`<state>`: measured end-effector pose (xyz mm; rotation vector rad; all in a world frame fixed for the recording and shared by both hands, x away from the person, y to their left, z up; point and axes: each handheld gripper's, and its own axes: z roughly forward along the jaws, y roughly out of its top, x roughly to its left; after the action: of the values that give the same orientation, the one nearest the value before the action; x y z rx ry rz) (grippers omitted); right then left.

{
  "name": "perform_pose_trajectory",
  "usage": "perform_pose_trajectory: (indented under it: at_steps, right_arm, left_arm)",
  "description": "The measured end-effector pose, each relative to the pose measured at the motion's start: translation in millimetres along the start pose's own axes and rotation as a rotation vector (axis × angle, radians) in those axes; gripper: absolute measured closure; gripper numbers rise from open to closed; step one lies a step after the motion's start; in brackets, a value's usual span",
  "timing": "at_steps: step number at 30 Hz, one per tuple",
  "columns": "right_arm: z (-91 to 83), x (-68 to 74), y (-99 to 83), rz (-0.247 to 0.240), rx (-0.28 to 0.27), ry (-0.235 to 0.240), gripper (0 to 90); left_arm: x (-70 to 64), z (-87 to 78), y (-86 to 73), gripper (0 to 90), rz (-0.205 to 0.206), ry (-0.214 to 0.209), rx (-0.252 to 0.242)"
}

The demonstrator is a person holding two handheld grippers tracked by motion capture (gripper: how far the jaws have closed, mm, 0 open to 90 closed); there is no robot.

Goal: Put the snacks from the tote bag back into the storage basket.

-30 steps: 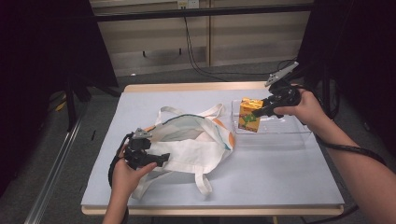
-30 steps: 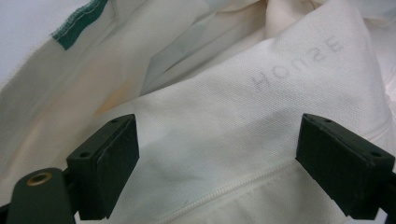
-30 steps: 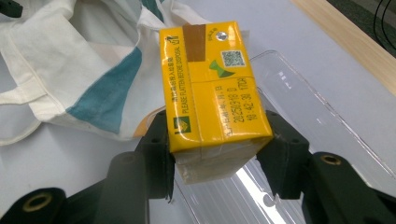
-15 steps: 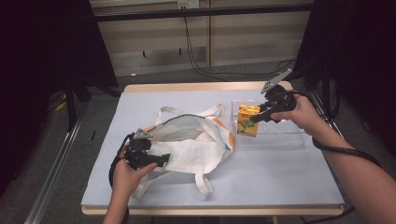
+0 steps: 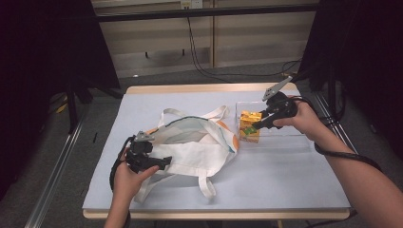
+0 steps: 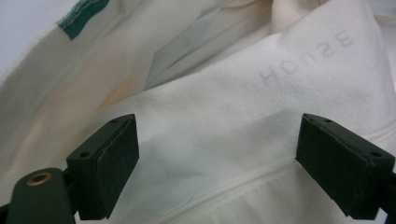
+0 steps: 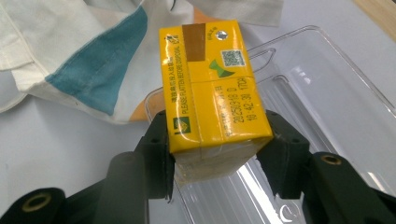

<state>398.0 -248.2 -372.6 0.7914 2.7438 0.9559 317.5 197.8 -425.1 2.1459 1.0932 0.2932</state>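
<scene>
A dim room with dark curtains on both sides and a pale panelled wall at the top of the high view surrounds a pale blue surface (image 5: 285, 175) with a wooden edge. A cream tote bag (image 5: 190, 147) with teal trim and orange patches lies left of centre in that view, its handles spread toward the top and bottom of the frame. At lower left, the left tongs (image 5: 161, 162) rest against the bag's near edge; in the left gripper view they (image 6: 215, 172) stand spread wide, the white cloth with a faint printed word and a zip seam between the two black pads. At upper right of the high view, a clear plastic tray (image 5: 285, 133) sits just beside the bag. The right tongs (image 5: 256, 124) pinch a yellow carton (image 5: 250, 126) at the tray's left end; the right gripper view shows them (image 7: 215, 154) pressing the carton's (image 7: 210, 84) sides above the tray (image 7: 327, 88).
</scene>
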Motion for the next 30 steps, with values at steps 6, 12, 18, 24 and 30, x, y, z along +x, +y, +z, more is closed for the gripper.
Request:
perform_pose_trajectory:
  at_steps: [6, 12, 18, 24, 30]
  right_arm:
    - [6.9, 0.6, -7.7, -0.022, 0.002, 0.003, 50.5]
    - [12.4, 0.6, -10.2, -0.021, 0.013, 0.005, 50.5]
    - [14.6, -1.1, -11.9, -0.021, 0.004, 0.01, 50.3]
    - [15.1, -1.5, -14.0, -0.021, -0.008, 0.011, 50.0]
    - [14.6, -0.1, -15.4, -0.043, 0.003, 0.007, 50.0]
  left_arm:
    - [-0.6, -0.1, 0.9, 13.2, 0.01, -0.003, 0.013]
    - [-0.4, -2.0, 0.1, 13.2, 0.015, 0.002, 0.011]
    - [-0.4, -3.1, -2.2, 13.3, 0.007, 0.007, 0.007]
    - [-2.9, -2.2, -2.4, 13.2, 0.003, 0.006, 0.01]
    - [-3.2, -1.6, -1.8, 13.3, 0.015, 0.004, 0.012]
